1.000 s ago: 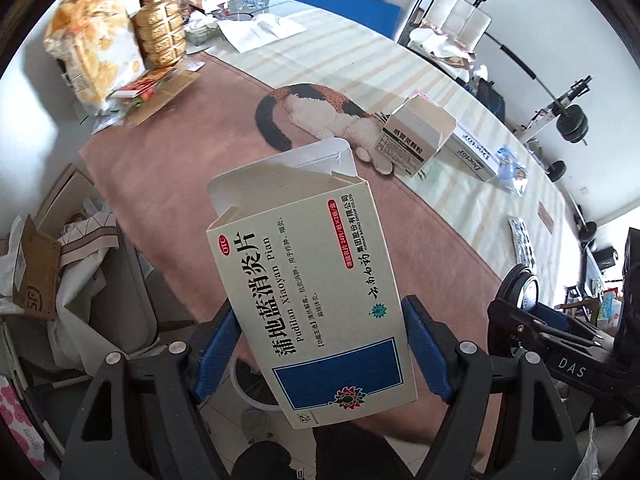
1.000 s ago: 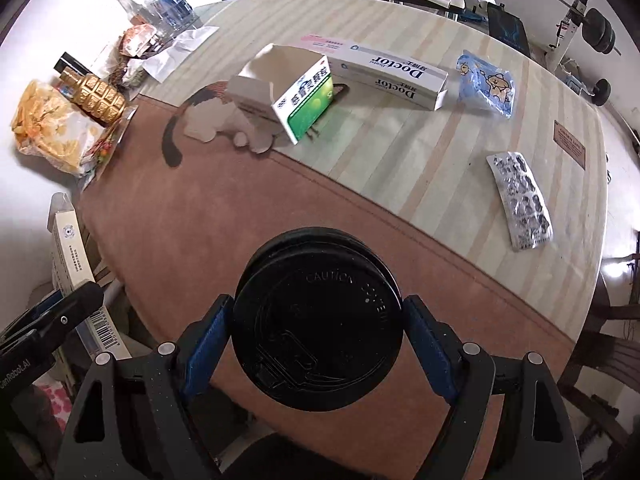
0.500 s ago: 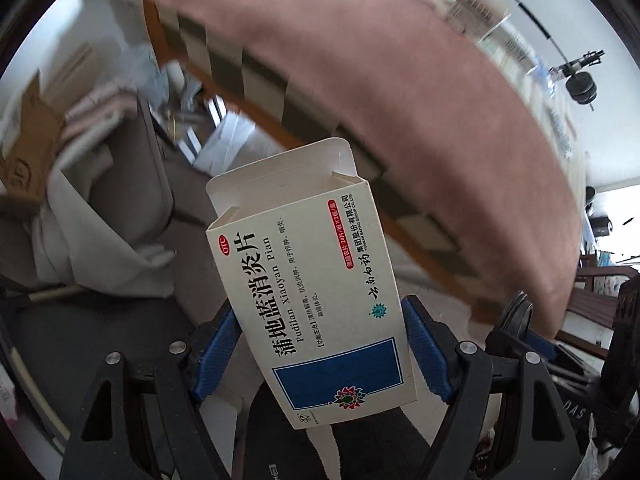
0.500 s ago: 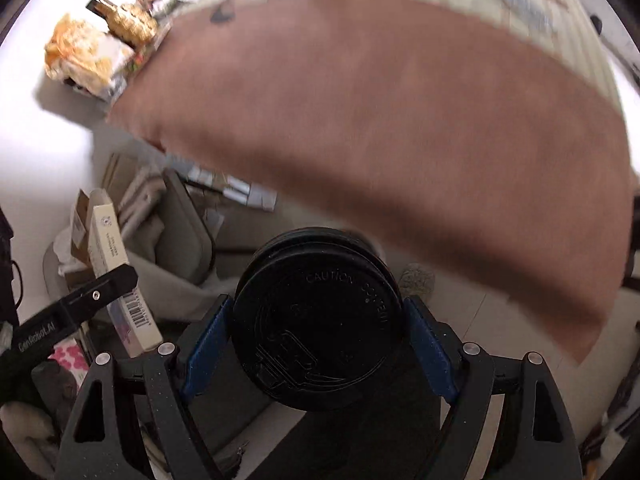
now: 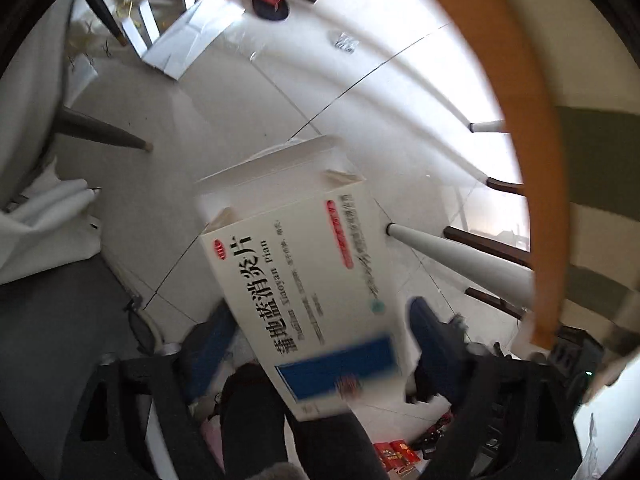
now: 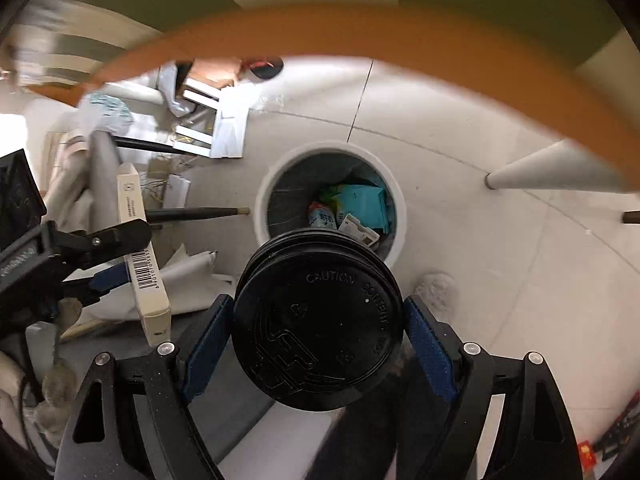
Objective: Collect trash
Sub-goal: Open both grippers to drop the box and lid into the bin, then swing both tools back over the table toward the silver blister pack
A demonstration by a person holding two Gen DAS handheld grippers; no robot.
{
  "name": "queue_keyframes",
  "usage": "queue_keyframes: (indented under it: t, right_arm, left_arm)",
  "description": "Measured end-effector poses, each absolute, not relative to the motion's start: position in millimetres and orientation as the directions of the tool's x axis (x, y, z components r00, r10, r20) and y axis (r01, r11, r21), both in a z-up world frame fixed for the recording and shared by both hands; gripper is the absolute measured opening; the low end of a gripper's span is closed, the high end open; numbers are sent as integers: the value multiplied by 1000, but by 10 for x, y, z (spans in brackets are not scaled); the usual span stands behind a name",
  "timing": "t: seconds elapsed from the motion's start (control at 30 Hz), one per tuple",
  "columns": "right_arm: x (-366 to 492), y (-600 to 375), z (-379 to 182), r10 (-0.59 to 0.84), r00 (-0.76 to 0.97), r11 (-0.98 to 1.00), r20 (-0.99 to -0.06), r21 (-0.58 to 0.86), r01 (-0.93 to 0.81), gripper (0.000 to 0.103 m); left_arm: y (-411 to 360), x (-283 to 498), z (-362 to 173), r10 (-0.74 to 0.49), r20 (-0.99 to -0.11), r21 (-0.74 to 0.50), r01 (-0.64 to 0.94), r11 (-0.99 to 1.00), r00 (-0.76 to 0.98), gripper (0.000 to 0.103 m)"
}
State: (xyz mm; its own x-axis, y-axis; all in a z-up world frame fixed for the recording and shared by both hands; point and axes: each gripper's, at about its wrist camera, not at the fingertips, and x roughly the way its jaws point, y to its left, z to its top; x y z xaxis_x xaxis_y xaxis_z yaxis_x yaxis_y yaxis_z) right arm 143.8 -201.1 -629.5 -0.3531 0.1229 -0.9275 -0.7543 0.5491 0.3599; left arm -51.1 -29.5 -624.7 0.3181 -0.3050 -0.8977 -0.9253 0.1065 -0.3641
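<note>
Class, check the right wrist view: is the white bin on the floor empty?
No. The bin already holds trash, including a teal packet and other wrappers, seen just beyond the black lid held in the right gripper.

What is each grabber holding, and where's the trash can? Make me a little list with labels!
left hand-held gripper: shut on box, flap end open
right hand-held gripper: shut on black lid, marked CAUTION
bin: white, round, on the floor, just beyond the lid
in bin: teal packet and other wrappers
box seen from right: left of the bin, not over it
overhead: orange table edge
</note>
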Motion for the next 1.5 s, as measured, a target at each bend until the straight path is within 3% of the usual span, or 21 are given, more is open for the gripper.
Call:
queue_keyframes:
  t: [0.13,0.23,0.27,0.43,0.73,1.13,1.5]
  right_arm:
    - [1404,-1928,-6893,111,-370,544,-922,368,-754,91]
    - [1374,-1854,-7080,117,-353,519,-928,360,-776,94]
    - [1361,-1823,-7113,119,-349,511,-930,358,-781,102]
    - [1267,-1742,-7124,74,-273,468,-959,275,-840,103]
    - [1148,-1690,-6774,-5,-79,410,-997,70,-910,103]
    - [1186,-1799,-6015,16,-50,414,-999,52,-909,103]
    - [1178,-1990,-4938,30,-75,421,-997,81,-904,103]
  left_arm:
    - [-291,-551,-6613,-303,-900,-352,-932,83,313,103]
    - [-326,-598,-6695,-262,-934,-279,-955,106,244,103]
    - [-352,-604,-6682,-233,-949,-244,-962,124,211,103]
    - [-541,-680,-6594,-97,-995,-25,-969,246,1,103]
    - [-753,-651,-6324,-73,-995,45,-949,311,-71,103]
    - [-872,-682,-5731,-69,-996,32,-955,296,-55,103]
    - [-1028,-746,-4685,-46,-997,51,-953,299,-67,103]
